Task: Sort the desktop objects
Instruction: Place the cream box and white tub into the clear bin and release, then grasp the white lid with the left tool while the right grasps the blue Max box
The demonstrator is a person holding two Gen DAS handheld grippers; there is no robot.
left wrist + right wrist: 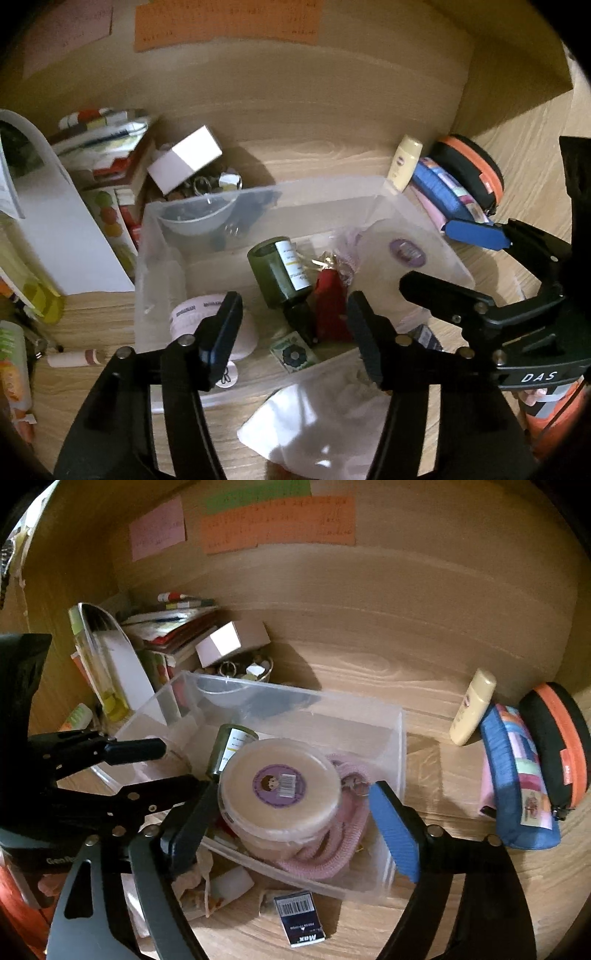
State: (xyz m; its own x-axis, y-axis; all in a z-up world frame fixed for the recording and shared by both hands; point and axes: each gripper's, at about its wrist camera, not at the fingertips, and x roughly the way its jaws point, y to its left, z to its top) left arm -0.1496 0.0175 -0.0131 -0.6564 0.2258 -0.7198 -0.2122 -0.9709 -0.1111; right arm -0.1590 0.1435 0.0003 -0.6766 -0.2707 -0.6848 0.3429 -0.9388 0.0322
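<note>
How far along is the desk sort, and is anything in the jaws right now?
Partly done. The clear bin already holds a green bottle, a round tub and a pink cord. Both the left gripper and right gripper are open and hold nothing. Still outside: cream bottle, blue pouch, small Max box.

Black grippers (293,332), blue pads (393,834) (silver screws)
</note>
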